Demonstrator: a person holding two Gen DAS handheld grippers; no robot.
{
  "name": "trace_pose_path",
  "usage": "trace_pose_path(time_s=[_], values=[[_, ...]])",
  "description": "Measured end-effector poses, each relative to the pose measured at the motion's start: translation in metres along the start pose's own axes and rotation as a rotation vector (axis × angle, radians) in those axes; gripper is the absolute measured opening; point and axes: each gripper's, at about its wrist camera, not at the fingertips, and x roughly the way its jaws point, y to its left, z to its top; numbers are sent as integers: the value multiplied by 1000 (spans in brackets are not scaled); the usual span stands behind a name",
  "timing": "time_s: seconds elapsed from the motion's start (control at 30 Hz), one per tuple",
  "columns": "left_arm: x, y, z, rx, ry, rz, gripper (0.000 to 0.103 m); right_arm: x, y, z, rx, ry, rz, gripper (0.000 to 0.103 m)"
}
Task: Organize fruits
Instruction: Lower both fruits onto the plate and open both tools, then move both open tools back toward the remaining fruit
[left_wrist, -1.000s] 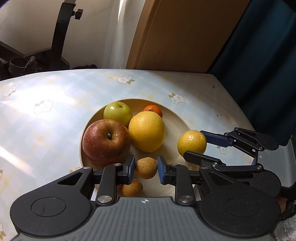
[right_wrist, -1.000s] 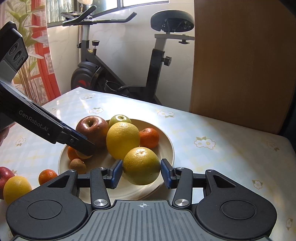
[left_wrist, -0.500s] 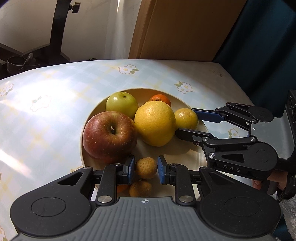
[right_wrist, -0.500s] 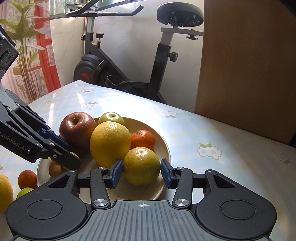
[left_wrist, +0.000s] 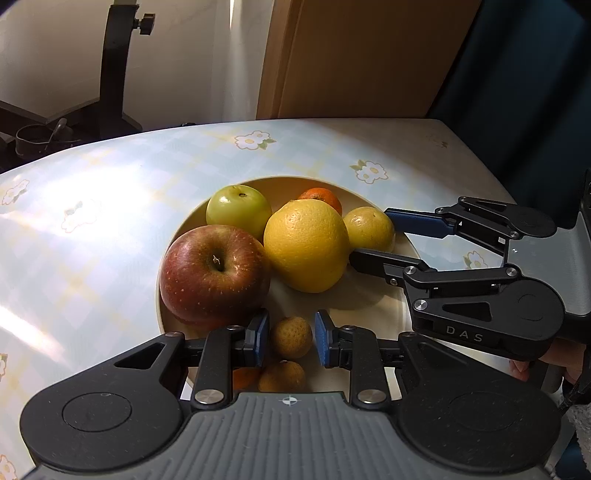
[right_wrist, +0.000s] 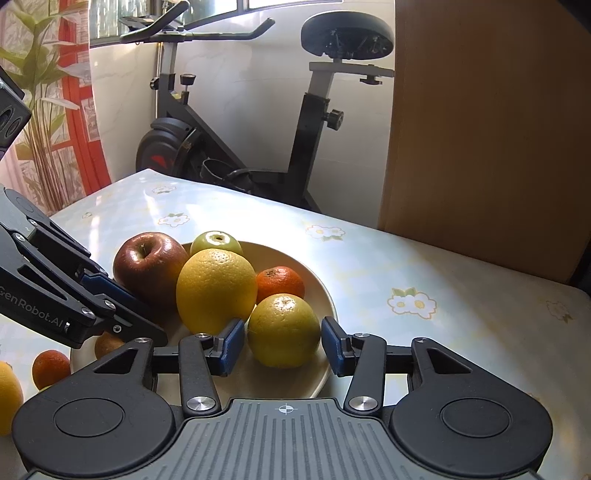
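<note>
A cream plate holds a red apple, a green apple, a large yellow orange and a mandarin. My left gripper is low over the plate's near edge, shut on a small brown fruit. A second small brown fruit lies just below it. My right gripper reaches in from the right. It is shut on a yellow-green orange that rests in the plate against the large orange.
On the flowered tablecloth, left of the plate, lie a mandarin and a yellow fruit. An exercise bike stands beyond the far table edge. A wooden panel rises at the back right. A hand grips the right tool.
The right gripper carried the yellow-green orange from beside the plate's right rim into the plate, next to the large orange. The left gripper stayed in place with the small brown fruit.
</note>
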Motion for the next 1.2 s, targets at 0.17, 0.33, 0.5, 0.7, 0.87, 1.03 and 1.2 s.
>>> trace_pose_path(time_s=[0.17,0.33,0.5,0.7,0.87,1.03,1.2], values=[[-5,-3,-1,20,-15,1,34,-8,1,3,15,-7,-8,43],[-18,-8,-2,34,-50,-2,38,-21,3,6,47,-27,-15,43],[-37,-10,-3,44,-87,3,38,-37,7,6,82,-47,-21,43],[-61,-6,-13,51,-126,19,38,-52,18,4,108,-62,-21,43],[-75,4,-25,39,-141,31,38,-63,34,-1,116,-71,-11,43],[-88,19,-39,23,-149,48,38,-68,53,-6,121,-70,4,43],[-98,35,-51,0,-153,67,38,-74,71,-11,125,-67,16,43]])
